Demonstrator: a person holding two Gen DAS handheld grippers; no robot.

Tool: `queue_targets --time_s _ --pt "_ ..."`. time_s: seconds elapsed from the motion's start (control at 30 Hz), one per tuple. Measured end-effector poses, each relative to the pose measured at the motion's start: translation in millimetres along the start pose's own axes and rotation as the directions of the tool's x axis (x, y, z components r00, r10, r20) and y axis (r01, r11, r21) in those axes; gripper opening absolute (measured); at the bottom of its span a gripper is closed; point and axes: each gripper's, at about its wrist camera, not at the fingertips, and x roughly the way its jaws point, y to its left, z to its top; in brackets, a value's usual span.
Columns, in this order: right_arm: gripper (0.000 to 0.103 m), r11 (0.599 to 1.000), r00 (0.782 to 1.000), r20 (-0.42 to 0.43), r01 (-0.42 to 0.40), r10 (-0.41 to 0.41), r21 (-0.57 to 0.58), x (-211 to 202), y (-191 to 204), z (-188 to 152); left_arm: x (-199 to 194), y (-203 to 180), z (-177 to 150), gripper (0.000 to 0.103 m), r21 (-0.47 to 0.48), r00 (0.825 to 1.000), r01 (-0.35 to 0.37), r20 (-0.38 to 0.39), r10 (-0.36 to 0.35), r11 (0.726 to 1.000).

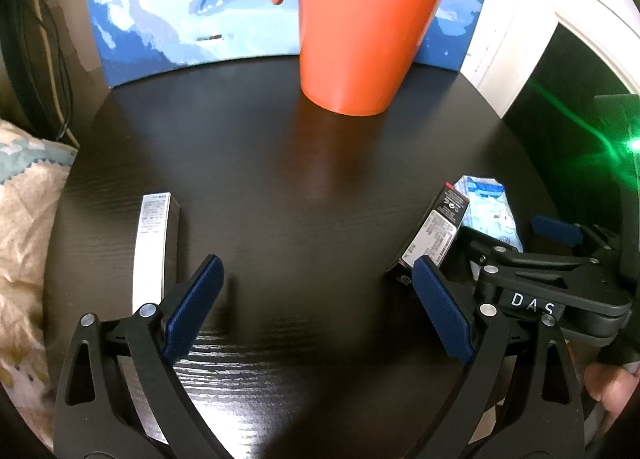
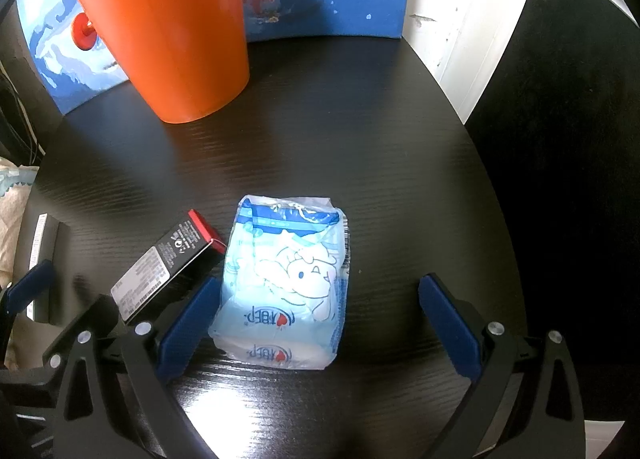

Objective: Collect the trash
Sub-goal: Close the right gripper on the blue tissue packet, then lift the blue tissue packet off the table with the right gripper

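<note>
Right gripper (image 2: 316, 319) fingers spread wide, straddling blue-white tissue pack (image 2: 286, 283), not pinching it; left pad right beside pack edge. Black carton with red end (image 2: 170, 263) just beside pack at 9 o'clock. Left gripper (image 1: 316, 307) also wide open over bare dark round table (image 1: 280, 187), nothing between pads. Long black box with white label (image 1: 154, 239) at its 10 o'clock. Orange bucket (image 1: 360, 27) upright at 12 o'clock, far edge, blue painting (image 1: 168, 7) behind.

"DAS" on right gripper (image 1: 496, 255)
</note>
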Motion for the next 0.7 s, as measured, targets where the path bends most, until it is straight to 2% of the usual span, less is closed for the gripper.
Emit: queue_targets --time_s 0.1,0.23,0.27,0.3,0.37,0.43,0.5,0.6,0.7 --pt "0.081 1.0 1.0 0.014 -0.006 0.007 -0.018 -4.8 4.6 -0.3 0.1 0.1 0.8 0.094 0.0 1.0 -0.002 0.007 0.002 1.0" --pt "0.076 1.0 1.0 0.018 -0.011 0.011 -0.023 -7.1 8.3 -1.3 0.7 2.9 1.1 0.094 -0.009 1.0 0.007 0.01 -0.007 1.0" --pt "0.071 1.0 1.0 0.021 -0.013 0.014 -0.027 -8.5 9.3 -1.7 0.2 2.8 1.2 0.094 -0.008 1.0 0.005 0.012 -0.005 1.0" --pt "0.061 0.999 0.999 0.027 -0.016 0.017 -0.03 -10.1 9.6 -2.4 -0.4 2.6 1.1 0.094 -0.007 1.0 0.003 0.013 -0.003 1.0" --pt "0.054 0.999 0.999 0.03 -0.021 0.022 -0.038 -12.0 11.3 -2.2 -0.5 2.6 1.5 0.094 -0.007 1.0 0.001 0.013 -0.001 1.0" --pt "0.05 0.999 0.999 0.031 -0.023 0.024 -0.041 -12.4 11.3 -2.0 -0.4 2.3 1.5 0.094 -0.005 1.0 -0.001 0.011 0.001 1.0" --pt "0.039 0.999 0.999 0.033 -0.023 0.024 -0.047 -14.5 11.6 -3.4 -1.6 1.2 2.9 0.094 -0.002 1.0 -0.003 0.009 0.003 1.0" --pt "0.034 0.998 0.998 0.034 -0.044 0.045 -0.037 -18.5 9.4 -3.1 -7.9 -1.8 8.0 0.094 -0.001 1.0 -0.002 0.017 0.002 1.0" --pt "0.033 0.998 0.997 0.045 -0.054 0.056 -0.036 -26.1 10.0 -1.8 -14.3 -5.0 14.7 0.094 -0.001 1.0 -0.006 0.026 0.006 1.0"
